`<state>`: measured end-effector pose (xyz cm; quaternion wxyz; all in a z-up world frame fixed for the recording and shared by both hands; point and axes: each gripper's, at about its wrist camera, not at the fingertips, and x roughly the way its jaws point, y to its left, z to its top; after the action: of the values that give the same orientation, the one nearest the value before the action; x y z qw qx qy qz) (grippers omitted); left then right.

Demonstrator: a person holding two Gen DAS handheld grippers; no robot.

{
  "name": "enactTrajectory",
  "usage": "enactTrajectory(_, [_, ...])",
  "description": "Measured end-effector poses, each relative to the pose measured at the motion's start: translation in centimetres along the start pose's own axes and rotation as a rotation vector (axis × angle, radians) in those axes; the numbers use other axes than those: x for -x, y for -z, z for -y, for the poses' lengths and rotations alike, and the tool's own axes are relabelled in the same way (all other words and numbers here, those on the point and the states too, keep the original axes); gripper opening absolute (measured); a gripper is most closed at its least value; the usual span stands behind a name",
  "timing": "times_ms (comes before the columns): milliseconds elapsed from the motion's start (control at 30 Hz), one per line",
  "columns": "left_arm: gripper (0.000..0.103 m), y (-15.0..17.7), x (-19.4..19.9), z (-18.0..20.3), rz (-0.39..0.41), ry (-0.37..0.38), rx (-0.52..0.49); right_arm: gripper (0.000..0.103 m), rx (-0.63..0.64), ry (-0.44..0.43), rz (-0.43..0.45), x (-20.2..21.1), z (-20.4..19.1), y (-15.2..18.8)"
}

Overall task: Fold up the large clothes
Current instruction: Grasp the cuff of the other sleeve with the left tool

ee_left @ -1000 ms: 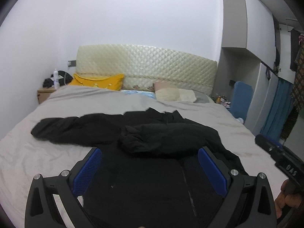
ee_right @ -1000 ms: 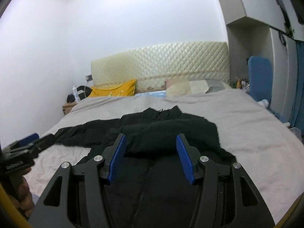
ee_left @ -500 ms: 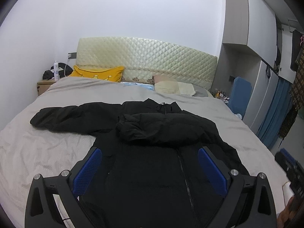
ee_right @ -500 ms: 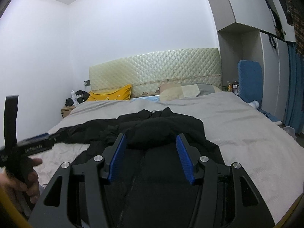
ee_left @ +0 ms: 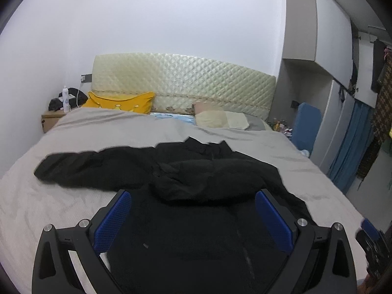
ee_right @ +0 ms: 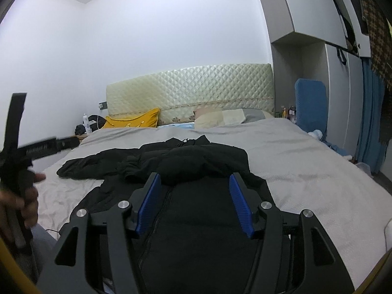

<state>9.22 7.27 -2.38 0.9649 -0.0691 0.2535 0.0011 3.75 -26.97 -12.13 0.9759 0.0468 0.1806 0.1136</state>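
Note:
A black zip-up jacket (ee_left: pixel 215 171) lies front-up on the grey bed (ee_left: pixel 73 210), collar toward the headboard. One sleeve (ee_left: pixel 73 166) stretches out to the left; the other sleeve (ee_right: pixel 196 156) is folded across the chest. My left gripper (ee_left: pixel 192 193) hovers over the jacket's lower body, open wide, with nothing between its blue pads (ee_left: pixel 112 220). My right gripper (ee_right: pixel 194 176) hangs over the zipper (ee_right: pixel 159 208); its jaws are opening and hold nothing. A hand (ee_right: pixel 27 196) holds the left tool at the left edge of the right wrist view.
A yellow pillow (ee_left: pixel 120 103) and beige pillows (ee_left: pixel 220 120) lie against the quilted headboard (ee_left: pixel 183 78). A nightstand (ee_left: pixel 51 120) with a bottle stands at the back left. A blue board (ee_right: pixel 310 100), grey cabinets (ee_left: pixel 330 36) and a blue curtain (ee_left: pixel 348 152) line the right side.
The right gripper has drawn back from the jacket, so more bed shows. The left tool and its hand rose into the right view's left edge. The jacket has not moved.

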Motion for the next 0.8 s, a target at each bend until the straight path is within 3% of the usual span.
enactTrajectory(200, [0.102, -7.0, -2.9, -5.0, -0.002, -0.11, -0.061, 0.059, 0.019, -0.016, -0.004, -0.3, -0.3, 0.6])
enactTrajectory(433, [0.102, -11.9, -6.9, -13.8, -0.06, -0.178, 0.0, 0.059, 0.007, -0.004, -0.003, -0.8, 0.0, 0.9])
enactTrajectory(500, [0.102, -12.0, -8.1, -16.4, -0.103, -0.17, 0.065, 0.063, 0.005, 0.015, -0.003, -1.1, -0.3, 1.1])
enactTrajectory(567, [0.102, -11.4, -9.9, -19.3, -0.142, -0.182, 0.091, 0.074, -0.003, 0.038, -0.006, -1.5, -0.4, 1.3])
enactTrajectory(667, [0.102, -9.9, -12.3, -22.5, -0.216, -0.193, 0.104, 0.075, -0.024, 0.027, -0.007, -2.2, -0.6, 1.3])
enactTrajectory(800, [0.102, -6.2, -15.8, -29.0, -0.306, -0.186, 0.221, 0.076, 0.0, 0.065, -0.035, -3.6, -1.5, 1.5])
